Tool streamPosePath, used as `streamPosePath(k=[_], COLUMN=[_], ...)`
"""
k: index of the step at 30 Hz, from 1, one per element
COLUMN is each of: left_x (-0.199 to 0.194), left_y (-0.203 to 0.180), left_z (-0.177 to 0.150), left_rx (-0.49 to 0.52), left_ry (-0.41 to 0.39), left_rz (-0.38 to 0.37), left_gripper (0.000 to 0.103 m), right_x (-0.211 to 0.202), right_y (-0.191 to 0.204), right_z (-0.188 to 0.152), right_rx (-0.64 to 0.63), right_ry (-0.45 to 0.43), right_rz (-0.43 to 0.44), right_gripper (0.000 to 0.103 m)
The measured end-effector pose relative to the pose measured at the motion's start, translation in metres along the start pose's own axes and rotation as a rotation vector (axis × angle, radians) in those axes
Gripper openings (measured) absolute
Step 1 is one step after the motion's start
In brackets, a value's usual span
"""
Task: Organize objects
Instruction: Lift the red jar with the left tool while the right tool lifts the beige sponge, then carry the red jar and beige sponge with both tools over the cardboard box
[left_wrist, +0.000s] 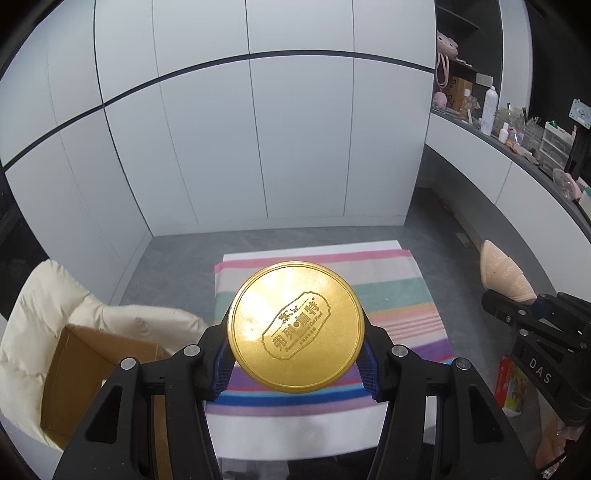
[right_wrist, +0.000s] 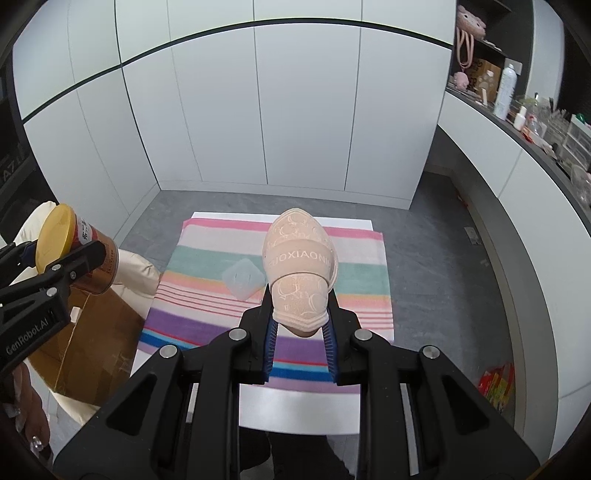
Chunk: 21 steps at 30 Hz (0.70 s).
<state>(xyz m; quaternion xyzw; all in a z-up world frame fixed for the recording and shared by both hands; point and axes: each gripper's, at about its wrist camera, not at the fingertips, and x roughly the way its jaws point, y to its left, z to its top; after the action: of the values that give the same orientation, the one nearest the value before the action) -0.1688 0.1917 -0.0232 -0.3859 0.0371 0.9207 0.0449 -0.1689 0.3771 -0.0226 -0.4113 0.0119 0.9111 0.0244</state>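
My left gripper (left_wrist: 295, 360) is shut on a brown jar with a gold lid (left_wrist: 295, 326), held in the air above the striped towel (left_wrist: 402, 291); the jar also shows in the right wrist view (right_wrist: 70, 245), over the cardboard box. My right gripper (right_wrist: 300, 328) is shut on a rolled beige fabric piece (right_wrist: 301, 266) with printed lettering, held above the towel (right_wrist: 362, 280); it also shows in the left wrist view (left_wrist: 506, 271). A small clear square lid (right_wrist: 243, 277) lies on the towel.
An open cardboard box (left_wrist: 81, 373) sits left of the small white table (right_wrist: 299, 410), against a cream padded cushion (left_wrist: 37, 314). White cabinet doors (left_wrist: 258, 129) stand behind. A cluttered counter (left_wrist: 517, 140) runs along the right. A colourful package (right_wrist: 498, 384) lies on the floor at right.
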Motion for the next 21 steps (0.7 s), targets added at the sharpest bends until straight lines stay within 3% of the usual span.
streamPosePath(k=[7,10,12,21], left_x=[-0.042,-0.062,-0.073,-0.098], left_y=[-0.004,-0.003,-0.005,-0.019], left_z=[-0.026,-0.04,-0.052,-0.088], left_rx=[0.001,-0.022,-0.018,0.016], left_ry=[-0.004,-0.044,-0.063,-0.035], left_rz=[-0.038,0.035,0.043,-0.001], left_gripper=[0.056,0.056,0.056,0.056], right_x=[-0.04,-0.059,-0.071,-0.097], right_y=[-0.007,-0.01,-0.014,-0.036], right_z=[-0.035,-0.054,-0.069,-0.118], right_rx=[0.018,0.016,0.027,0.096], right_ry=[-0.018,-0.031,-0.03,0.008], right_rz=[0.029,-0.007,-0.018,-0.015], right_gripper=[0.023,0.023,0.023,0.023])
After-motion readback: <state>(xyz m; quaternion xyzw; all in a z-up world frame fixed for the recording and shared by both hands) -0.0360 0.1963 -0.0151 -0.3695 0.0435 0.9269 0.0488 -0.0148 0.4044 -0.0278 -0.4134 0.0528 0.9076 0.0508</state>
